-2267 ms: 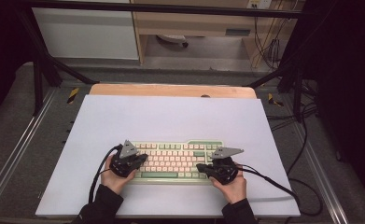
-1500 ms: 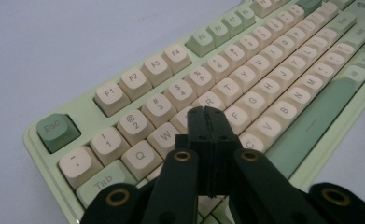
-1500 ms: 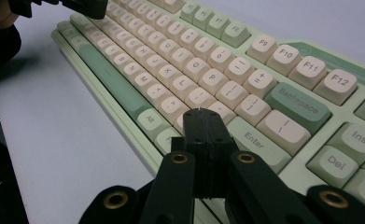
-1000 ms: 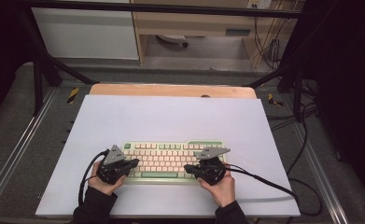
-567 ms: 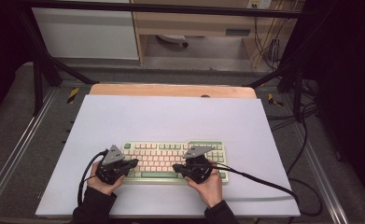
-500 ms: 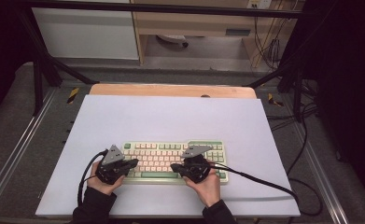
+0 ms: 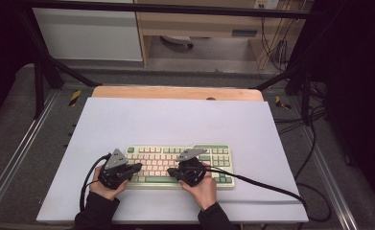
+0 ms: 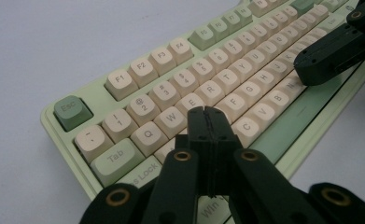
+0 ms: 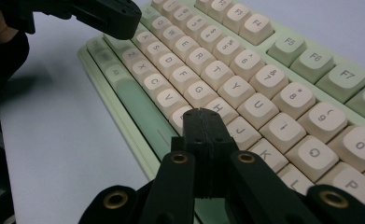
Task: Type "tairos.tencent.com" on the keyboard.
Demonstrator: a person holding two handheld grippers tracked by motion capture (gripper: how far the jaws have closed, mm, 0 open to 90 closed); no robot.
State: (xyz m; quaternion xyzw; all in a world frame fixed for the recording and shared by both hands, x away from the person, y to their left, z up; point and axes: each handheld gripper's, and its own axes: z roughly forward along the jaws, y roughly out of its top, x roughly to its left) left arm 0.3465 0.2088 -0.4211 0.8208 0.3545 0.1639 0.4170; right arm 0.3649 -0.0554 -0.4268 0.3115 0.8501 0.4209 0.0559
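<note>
Fingers of the left gripper (image 8: 207,122) were pressed together with nothing between them, their joined tip poised over the keys near D and F at the left end of the pale green keyboard (image 7: 185,165), which lay on the table (image 7: 175,120) just in front of the person. Farther right, the right gripper (image 9: 203,122) was likewise closed and empty, its tip hovering over the keys around H and N. To type cleanly, each closed tip would probably need to come straight down on the middle of one keycap, lightly, so that no neighbouring key was caught and the keyboard did not slide.
</note>
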